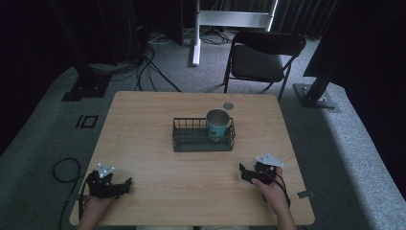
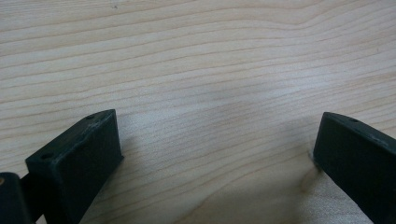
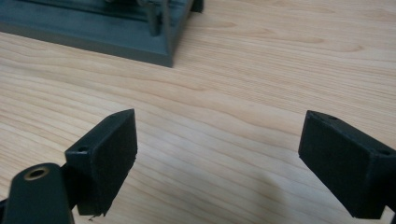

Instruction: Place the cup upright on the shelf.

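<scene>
A dark wire basket [image 1: 191, 142] stands in the middle of the wooden table [image 1: 143, 124], with a metal cup [image 1: 217, 124] upright in its right half. My left gripper [image 1: 125, 185] rests low near the front left corner, held by a hand; in the left gripper view its jaws stand wide apart over bare wood, open [image 2: 217, 154]. My right gripper [image 1: 244, 172] lies near the front right, pointing toward the basket. In the right gripper view it is open [image 3: 219, 154], with the basket's base corner [image 3: 116, 32] ahead at the upper left.
A small round grey lid [image 1: 228, 105] lies on the table behind the basket. Beyond the far edge stand a black folding chair [image 1: 261, 57], black frame posts and cables on the carpet. A cable loop [image 1: 64, 168] lies on the floor at the left.
</scene>
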Demonstrator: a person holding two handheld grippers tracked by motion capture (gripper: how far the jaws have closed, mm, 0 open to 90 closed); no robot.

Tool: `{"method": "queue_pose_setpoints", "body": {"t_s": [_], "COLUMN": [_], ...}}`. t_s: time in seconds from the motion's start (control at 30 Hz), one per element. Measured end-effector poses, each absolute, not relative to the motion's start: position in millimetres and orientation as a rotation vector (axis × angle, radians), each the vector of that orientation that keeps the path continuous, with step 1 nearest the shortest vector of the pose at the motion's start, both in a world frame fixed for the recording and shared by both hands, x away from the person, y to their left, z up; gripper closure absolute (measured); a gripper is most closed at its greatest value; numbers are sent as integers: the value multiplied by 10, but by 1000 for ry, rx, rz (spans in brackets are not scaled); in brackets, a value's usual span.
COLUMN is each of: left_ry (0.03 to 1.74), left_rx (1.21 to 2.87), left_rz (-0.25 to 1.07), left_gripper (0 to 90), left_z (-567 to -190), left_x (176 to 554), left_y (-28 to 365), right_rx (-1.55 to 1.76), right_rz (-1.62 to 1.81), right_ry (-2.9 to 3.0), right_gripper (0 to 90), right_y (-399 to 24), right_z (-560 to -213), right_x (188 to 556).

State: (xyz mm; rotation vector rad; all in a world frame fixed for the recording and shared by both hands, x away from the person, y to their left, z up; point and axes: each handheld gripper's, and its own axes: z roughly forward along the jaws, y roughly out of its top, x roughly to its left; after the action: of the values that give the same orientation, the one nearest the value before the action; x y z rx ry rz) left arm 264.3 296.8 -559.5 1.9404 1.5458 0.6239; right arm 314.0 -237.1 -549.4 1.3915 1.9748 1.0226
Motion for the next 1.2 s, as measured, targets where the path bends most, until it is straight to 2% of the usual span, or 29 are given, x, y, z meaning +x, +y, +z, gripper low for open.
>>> {"method": "queue_pose_setpoints", "body": {"t_s": [0.57,1.2], "left_ry": [1546,1545], "left_rx": [1941,1941], "left_rz": [624,624], "left_gripper": [14,14], "left_z": [-5595,-5595], "left_x": [2643,2643], "left_y": [2969,2969], "right_rx": [1456,1471], "right_rz": [915,888], "right_ry": [1984,2064], "right_gripper": [113,111], "right_y": [-2760,-2820], "right_z": [-5557,-5598], "right_x": [3105,3108]}}
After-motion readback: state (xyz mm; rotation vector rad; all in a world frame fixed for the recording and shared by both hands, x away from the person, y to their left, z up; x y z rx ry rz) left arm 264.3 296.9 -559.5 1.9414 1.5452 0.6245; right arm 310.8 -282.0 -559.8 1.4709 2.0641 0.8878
